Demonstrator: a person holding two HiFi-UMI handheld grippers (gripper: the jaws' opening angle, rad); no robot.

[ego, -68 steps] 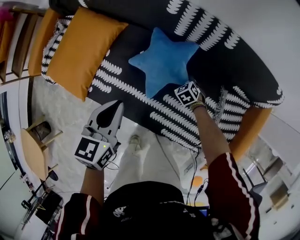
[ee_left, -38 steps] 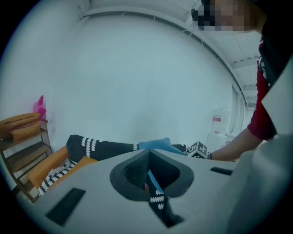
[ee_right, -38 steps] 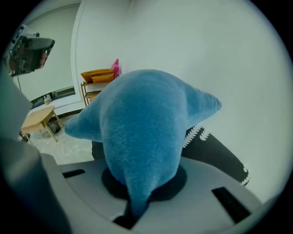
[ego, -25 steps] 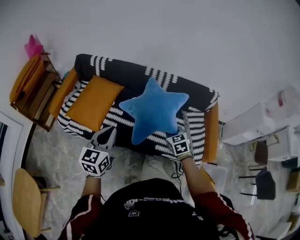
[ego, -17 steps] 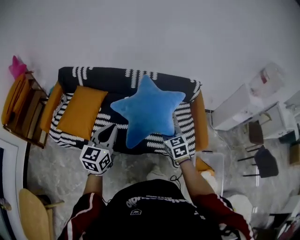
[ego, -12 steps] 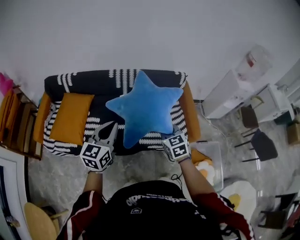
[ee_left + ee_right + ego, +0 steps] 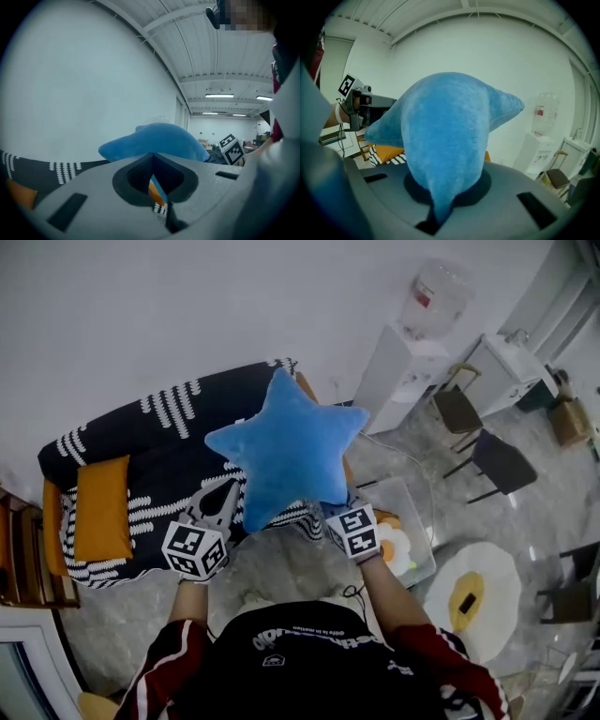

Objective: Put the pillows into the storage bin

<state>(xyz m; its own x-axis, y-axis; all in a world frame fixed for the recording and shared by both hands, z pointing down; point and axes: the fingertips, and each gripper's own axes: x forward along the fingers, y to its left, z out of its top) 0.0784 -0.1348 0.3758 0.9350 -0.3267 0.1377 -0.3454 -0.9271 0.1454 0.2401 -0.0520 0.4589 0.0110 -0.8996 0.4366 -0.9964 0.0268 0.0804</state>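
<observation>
One pillow is in my grip: the blue star pillow (image 7: 286,451) hangs from my right gripper (image 7: 330,506), whose jaws are pinched tight on one of its lower points. In the right gripper view the plush fills the middle of the frame and narrows down into the seam where the jaws meet. In the head view the star is held up in the air at the centre, over the near edge of the black-and-white sofa (image 7: 159,442). My left gripper (image 7: 225,493) sits just left of the star's lower left point, its jaws drawn together on nothing; whether it touches the plush I cannot tell. An orange pillow (image 7: 101,509) lies on the sofa seat at the left of the frame. The clear storage bin (image 7: 420,521) stands on the floor right of centre, just beyond my right gripper, with a white-and-yellow cushion (image 7: 394,545) inside it. A water dispenser (image 7: 403,352) stands against the wall at upper right.
</observation>
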